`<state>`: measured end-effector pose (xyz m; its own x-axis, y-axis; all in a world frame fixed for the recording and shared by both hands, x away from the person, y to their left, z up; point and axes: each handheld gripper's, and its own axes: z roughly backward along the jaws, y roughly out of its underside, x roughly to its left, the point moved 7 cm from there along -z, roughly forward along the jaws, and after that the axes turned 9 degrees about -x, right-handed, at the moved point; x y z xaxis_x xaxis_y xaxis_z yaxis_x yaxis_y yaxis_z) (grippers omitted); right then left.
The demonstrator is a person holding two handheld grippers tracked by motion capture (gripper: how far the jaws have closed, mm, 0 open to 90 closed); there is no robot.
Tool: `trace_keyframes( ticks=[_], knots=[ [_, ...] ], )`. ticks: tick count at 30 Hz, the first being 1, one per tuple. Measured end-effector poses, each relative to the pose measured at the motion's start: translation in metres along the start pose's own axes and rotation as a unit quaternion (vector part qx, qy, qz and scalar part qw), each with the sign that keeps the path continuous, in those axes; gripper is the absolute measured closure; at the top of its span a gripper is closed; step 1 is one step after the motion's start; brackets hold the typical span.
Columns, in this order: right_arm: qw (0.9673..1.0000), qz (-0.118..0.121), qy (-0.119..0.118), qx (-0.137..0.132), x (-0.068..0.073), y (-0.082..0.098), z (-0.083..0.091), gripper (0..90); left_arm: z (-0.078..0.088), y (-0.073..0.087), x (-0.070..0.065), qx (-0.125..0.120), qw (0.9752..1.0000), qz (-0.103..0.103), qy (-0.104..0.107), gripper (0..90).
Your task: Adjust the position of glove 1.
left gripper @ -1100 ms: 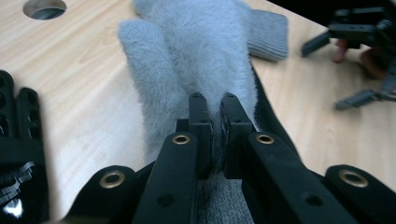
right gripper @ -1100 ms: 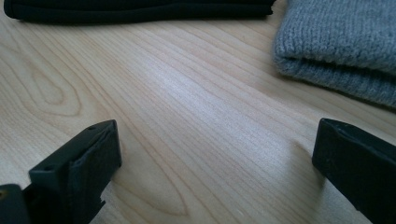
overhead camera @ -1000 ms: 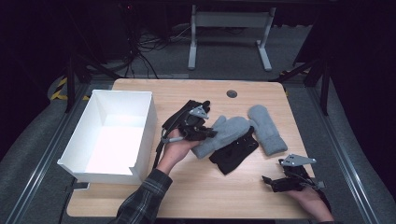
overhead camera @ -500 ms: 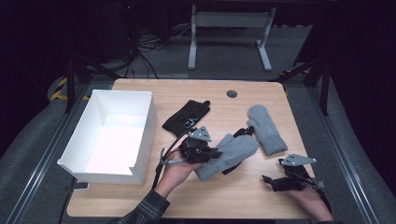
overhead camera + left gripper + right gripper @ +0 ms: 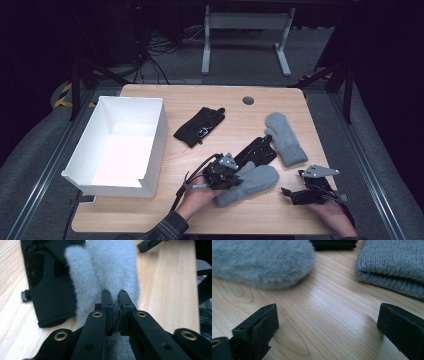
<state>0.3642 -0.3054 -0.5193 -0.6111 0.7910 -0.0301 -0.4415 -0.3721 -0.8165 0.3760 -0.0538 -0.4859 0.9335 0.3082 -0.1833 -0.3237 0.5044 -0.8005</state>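
On the wooden table (image 5: 150, 210), the left gripper (image 5: 223, 172) pinches the fluffy grey mitten (image 5: 250, 184), seemingly at its cuff.

The left gripper (image 5: 113, 296) is pinching the grey mitten (image 5: 105, 270) at centre frame; a black glove (image 5: 50, 290) is lying at left.

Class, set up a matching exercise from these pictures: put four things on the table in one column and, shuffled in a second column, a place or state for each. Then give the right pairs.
Things:
1. fluffy grey mitten
2. knitted grey mitten
3. white open box
4. right gripper

Places or states:
A. jaws wide apart over bare wood
B. at the table's left side
C. pinched between the left gripper's jaws
D. lying free near the table's right edge

Pairs: 1-C, 2-D, 3-B, 4-A
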Motion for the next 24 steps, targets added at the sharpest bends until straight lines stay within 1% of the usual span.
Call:
trace_keyframes(
  ticks=[1, 2, 4, 6, 7, 8, 9, 11, 12, 14, 15, 16, 18, 20, 21, 22, 23, 24],
  knots=[
    [1.0, 0.0, 0.0, 0.0, 0.0, 0.0, 0.0, 4.0, 0.0, 0.0, 0.003, -0.001, 0.9999, -0.005, -0.009, 86.4],
    [1.0, 0.0, 0.0, 0.0, 0.0, 0.0, 0.0, 4.0, 0.001, 0.0, 0.005, -0.001, 0.9998, -0.005, -0.017, 86.5],
    [1.0, 0.0, 0.0, -0.001, 0.0, 0.0, 0.0, 4.0, 0.003, 0.0, 0.009, -0.003, 0.9998, -0.004, -0.021, 86.4],
    [1.0, 0.001, -0.001, 0.0, 0.0, 0.0, 0.0, 4.0, 0.004, 0.0, 0.009, -0.005, 0.9998, -0.002, -0.021, 86.4],
    [1.0, 0.001, -0.001, 0.0, 0.0, 0.0, 0.0, 4.0, 0.005, 0.0, 0.006, -0.01, 0.9999, 0.0, -0.011, 86.4],
    [1.0, 0.001, -0.001, 0.0, 0.0, 0.0, 0.0, 4.0, 0.005, 0.0, 0.006, -0.01, 0.9999, 0.0, -0.011, 86.4],
    [1.0, 0.001, -0.001, 0.0, 0.0, 0.0, 0.0, 4.0, 0.007, -0.001, -0.001, -0.013, 0.9999, -0.003, -0.004, 86.4],
    [1.0, 0.001, -0.001, 0.0, 0.0, 0.0, 0.0, 4.0, 0.009, -0.001, -0.01, -0.013, 0.9999, -0.011, 0.002, 86.4],
    [1.0, 0.001, -0.001, 0.0, 0.0, 0.0, 0.0, 4.0, 0.009, -0.001, -0.01, -0.013, 0.9999, -0.011, 0.002, 86.4],
    [1.0, 0.001, -0.001, 0.0, 0.0, 0.0, 0.0, 4.0, 0.01, 0.0, -0.016, -0.013, 0.9999, -0.005, 0.006, 86.4],
    [1.0, 0.001, -0.001, 0.0, 0.0, 0.0, 0.0, 4.1, 0.009, 0.001, -0.018, -0.016, 0.9998, -0.005, 0.011, 86.3],
    [1.0, 0.001, -0.002, -0.001, 0.0, 0.0, 0.0, 4.2, 0.007, 0.002, -0.019, -0.017, 0.9998, -0.006, 0.011, 86.1],
    [1.0, 0.001, -0.002, -0.001, 0.0, 0.0, 0.0, 4.2, 0.004, 0.006, -0.02, -0.008, 0.9999, -0.003, 0.011, 84.5],
    [1.0, 0.001, -0.002, -0.001, 0.0, 0.0, 0.0, 4.2, 0.004, 0.007, -0.02, -0.01, 0.9999, -0.008, 0.008, 78.9],
    [1.0, 0.001, -0.002, -0.001, 0.0, 0.0, 0.0, 4.2, 0.005, 0.006, -0.02, -0.016, 0.9998, -0.005, 0.009, 75.5],
    [1.0, 0.0, -0.001, -0.001, 0.0, 0.0, 0.0, 4.2, 0.008, 0.003, -0.019, -0.027, 0.9996, -0.005, 0.009, 67.0],
    [1.0, 0.001, -0.002, -0.001, 0.0, 0.0, 0.0, 4.2, 0.011, 0.001, -0.019, -0.034, 0.9994, -0.005, 0.005, 62.2],
    [1.0, 0.0, -0.001, -0.001, 0.0, 0.0, 0.0, 4.3, 0.013, 0.0, -0.019, -0.036, 0.9993, -0.006, 0.006, 60.6]
  ],
)
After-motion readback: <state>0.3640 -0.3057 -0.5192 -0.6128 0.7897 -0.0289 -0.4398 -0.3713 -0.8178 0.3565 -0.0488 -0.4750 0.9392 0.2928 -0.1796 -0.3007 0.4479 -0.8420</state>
